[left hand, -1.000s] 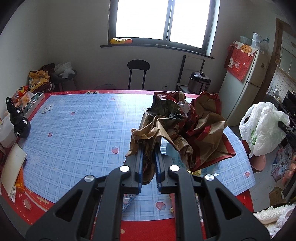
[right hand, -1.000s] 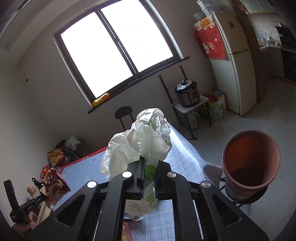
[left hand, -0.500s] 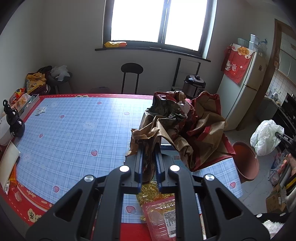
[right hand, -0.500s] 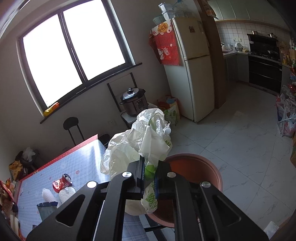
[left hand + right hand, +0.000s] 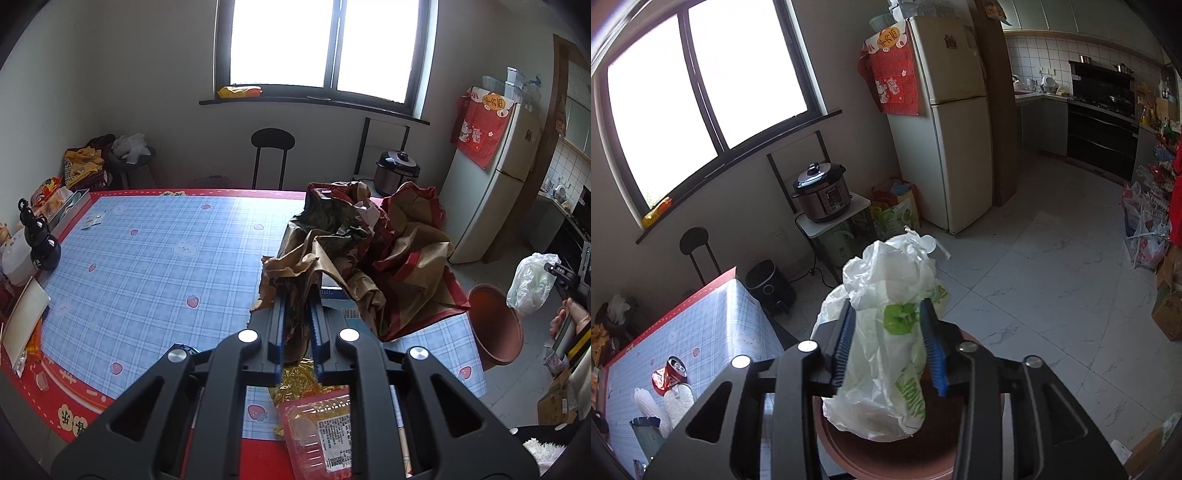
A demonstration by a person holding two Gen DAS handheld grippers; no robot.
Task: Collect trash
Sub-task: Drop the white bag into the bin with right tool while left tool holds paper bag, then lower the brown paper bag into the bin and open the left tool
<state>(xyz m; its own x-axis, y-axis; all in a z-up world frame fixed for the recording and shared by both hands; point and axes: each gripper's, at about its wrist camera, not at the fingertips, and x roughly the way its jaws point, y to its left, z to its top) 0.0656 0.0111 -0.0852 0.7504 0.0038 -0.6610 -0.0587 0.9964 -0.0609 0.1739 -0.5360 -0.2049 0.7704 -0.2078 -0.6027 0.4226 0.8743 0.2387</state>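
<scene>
White bag (image 5: 882,343) seemingly above bin (image 5: 886,458)

The bench (image 5: 155,266) carries a blue checked cloth with a red border. At its left edge stand a black gourd-shaped bottle (image 5: 40,240) and a white pot (image 5: 14,254), with a flat white card (image 5: 26,321) nearer. At the near edge lies a red snack packet (image 5: 321,432) on gold wrapping (image 5: 295,380). In the right wrist view, a crushed red can (image 5: 670,374) and 2 white plastic pieces (image 5: 665,402) lie on the bench.
</scene>
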